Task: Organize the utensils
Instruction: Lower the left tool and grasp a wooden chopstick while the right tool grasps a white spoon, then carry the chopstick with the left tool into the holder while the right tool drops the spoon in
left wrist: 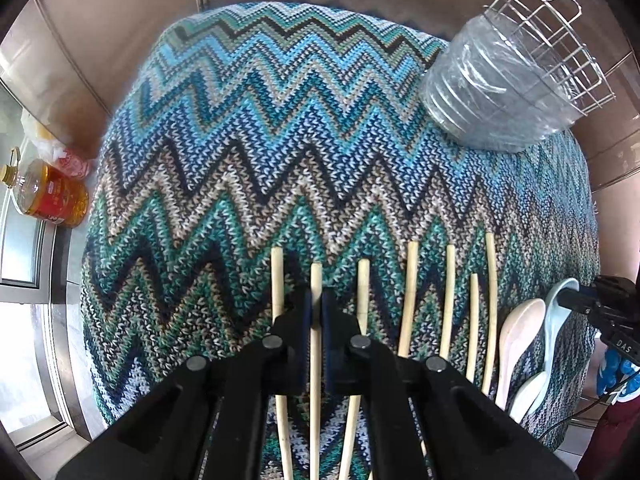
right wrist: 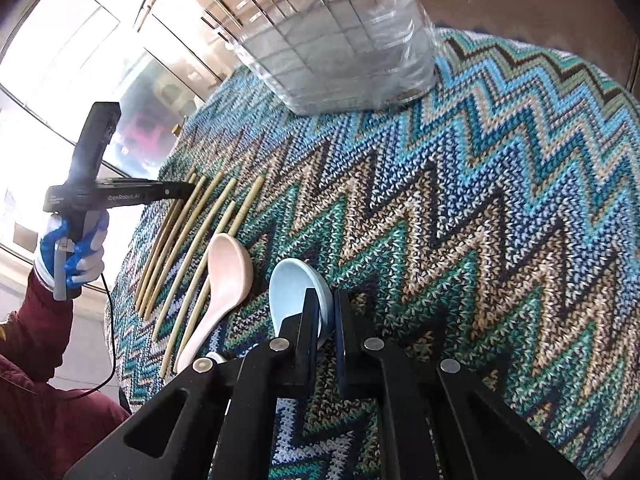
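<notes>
Several pale wooden chopsticks (left wrist: 410, 300) lie side by side on the zigzag knit cloth (left wrist: 260, 160). My left gripper (left wrist: 316, 304) is shut on one chopstick (left wrist: 315, 360), which runs between its fingers. To the right lie a cream spoon (left wrist: 520, 340) and a light blue spoon (left wrist: 558, 320). In the right wrist view, my right gripper (right wrist: 329, 312) is shut on the rim of the light blue spoon (right wrist: 292, 288), with the cream spoon (right wrist: 224, 276) to its left. The left gripper (right wrist: 176, 191) shows there over the chopsticks (right wrist: 192, 240).
A clear plastic container (left wrist: 492, 96) inside a wire basket (left wrist: 560, 48) stands at the cloth's far right corner; it also shows in the right wrist view (right wrist: 340, 40). An oil bottle (left wrist: 44, 194) and a plastic bag stand off the cloth at left.
</notes>
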Demonstrator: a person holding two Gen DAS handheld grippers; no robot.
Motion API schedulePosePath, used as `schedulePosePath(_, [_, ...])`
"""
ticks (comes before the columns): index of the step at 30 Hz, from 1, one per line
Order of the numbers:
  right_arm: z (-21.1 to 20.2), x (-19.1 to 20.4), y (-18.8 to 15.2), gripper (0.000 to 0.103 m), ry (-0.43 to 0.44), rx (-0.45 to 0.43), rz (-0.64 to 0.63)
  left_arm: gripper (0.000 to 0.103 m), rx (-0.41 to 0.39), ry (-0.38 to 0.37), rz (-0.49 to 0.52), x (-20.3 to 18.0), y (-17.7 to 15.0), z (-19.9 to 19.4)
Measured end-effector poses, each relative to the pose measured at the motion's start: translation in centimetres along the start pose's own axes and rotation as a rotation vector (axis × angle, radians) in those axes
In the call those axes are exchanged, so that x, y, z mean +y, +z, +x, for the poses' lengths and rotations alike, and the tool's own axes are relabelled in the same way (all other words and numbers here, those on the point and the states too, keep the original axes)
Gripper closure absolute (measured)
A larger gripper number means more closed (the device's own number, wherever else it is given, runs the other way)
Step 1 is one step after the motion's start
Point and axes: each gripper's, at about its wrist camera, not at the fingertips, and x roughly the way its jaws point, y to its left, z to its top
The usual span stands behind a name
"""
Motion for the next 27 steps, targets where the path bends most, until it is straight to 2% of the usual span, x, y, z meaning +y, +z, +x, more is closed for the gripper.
schedulePosePath(5, [-3.1,2.1,-1.6,0.096,-0.063,-0.09,-0.039,0.099,-0.052,0.006,0.014,-0.8,-1.2,-2.2])
schedulePosePath(9, [-5.7,4.3,-3.5,0.096,-0.133,-0.173,-0.059,0.099,-0.129,-0.008,0.027,-0.9,-2.8,-5.1])
schedulePosePath(12, [-8.5,5.2,-4.1,0.096,-0.173,-0.24,-0.069,0.099,-0.214,-0.041,0.027,-0.6,-3.9,-8.2])
schedulePosePath(16, [-13.3,7.1,-3.4,0.096,-0.23,-0.369,-0.094,0.099,-0.37,-0.075,0.033,-1.2,-4.0,-13.8])
schedulePosePath(21, [-17.4,10.0,0.3,0.096,-0.319,-0.579,-0.117,0.099,-0.576,-0.119,0.043,-3.0,-1.1,-20.0])
schedulePosePath(23, [-18.7,11.0,2.6,0.096,-0.37,-0.687,-0.118,0.099,-0.665,-0.166,0.038,-3.7,0.6,-22.1])
schedulePosePath(27, [-19.1,11.6,6.1,0.096,-0.457,-0.851,-0.102,0.099,-0.813,-0.237,-0.012,-5.4,3.8,-24.7])
